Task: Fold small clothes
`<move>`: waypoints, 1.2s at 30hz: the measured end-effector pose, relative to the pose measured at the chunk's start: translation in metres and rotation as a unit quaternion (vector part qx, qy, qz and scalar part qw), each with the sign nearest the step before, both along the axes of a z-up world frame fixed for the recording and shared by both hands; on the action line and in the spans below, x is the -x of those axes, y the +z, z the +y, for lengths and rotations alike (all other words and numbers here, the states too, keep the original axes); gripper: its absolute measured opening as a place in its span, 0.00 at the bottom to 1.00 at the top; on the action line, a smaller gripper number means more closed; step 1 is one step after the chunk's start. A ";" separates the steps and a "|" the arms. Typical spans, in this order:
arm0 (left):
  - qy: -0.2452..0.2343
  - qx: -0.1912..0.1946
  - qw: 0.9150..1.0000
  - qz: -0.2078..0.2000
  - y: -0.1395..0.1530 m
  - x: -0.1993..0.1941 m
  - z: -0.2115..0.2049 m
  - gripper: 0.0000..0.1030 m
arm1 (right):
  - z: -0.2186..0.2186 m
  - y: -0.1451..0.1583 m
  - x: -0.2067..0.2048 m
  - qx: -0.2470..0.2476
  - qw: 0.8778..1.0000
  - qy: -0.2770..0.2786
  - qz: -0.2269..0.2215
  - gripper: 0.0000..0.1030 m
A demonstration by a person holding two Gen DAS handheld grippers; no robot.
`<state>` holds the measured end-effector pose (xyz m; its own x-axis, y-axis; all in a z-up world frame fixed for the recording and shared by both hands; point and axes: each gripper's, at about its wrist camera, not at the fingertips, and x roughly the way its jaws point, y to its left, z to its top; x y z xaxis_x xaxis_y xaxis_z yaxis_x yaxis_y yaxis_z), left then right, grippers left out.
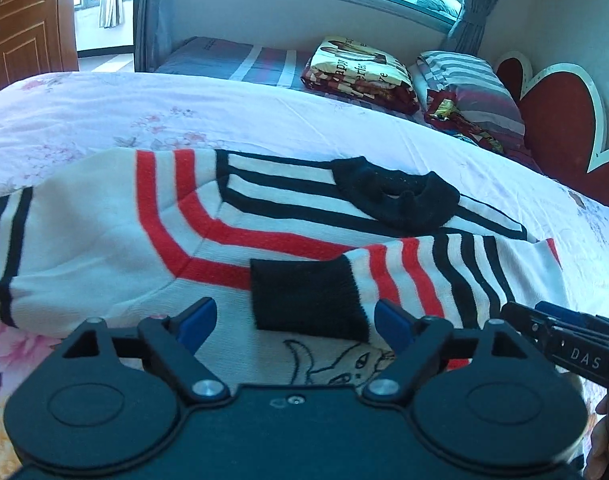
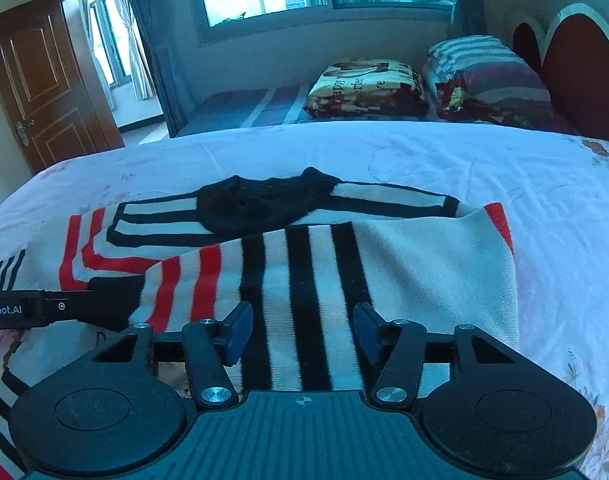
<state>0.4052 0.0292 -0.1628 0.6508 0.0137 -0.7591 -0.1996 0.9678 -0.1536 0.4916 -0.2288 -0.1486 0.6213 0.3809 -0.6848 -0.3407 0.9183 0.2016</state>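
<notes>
A small white sweater (image 1: 104, 232) with red and black stripes and a black collar (image 1: 396, 196) lies on the bed. One sleeve is folded across its body, its black cuff (image 1: 308, 296) between the fingers of my left gripper (image 1: 296, 320), which is open just above it. My right gripper (image 2: 300, 332) is open over the striped sleeve (image 2: 304, 280), its blue pads (image 2: 240, 332) on either side. The sweater (image 2: 424, 264) and collar (image 2: 264, 200) also show in the right wrist view. Each gripper's tip shows in the other's view, my right gripper (image 1: 564, 336) and my left gripper (image 2: 44, 308).
The pale floral bedsheet (image 1: 264, 112) covers the bed. At the far side lie a folded printed blanket (image 1: 360, 72), a striped pillow (image 1: 472, 84) and a red heart-shaped headboard (image 1: 560, 120). A wooden door (image 2: 36, 80) stands at left.
</notes>
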 end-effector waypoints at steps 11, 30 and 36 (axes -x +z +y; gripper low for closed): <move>0.045 0.017 0.999 -0.002 0.010 0.053 0.080 0.87 | 0.069 0.003 0.030 0.002 1.000 0.029 0.000 0.54; 0.304 0.207 0.929 -0.045 -0.027 0.144 0.315 0.69 | 0.159 -0.009 0.032 0.011 0.998 0.061 0.005 0.54; 0.315 0.250 0.911 -0.096 -0.047 0.134 0.346 0.68 | 0.167 -0.017 0.022 0.018 0.998 0.056 0.009 0.54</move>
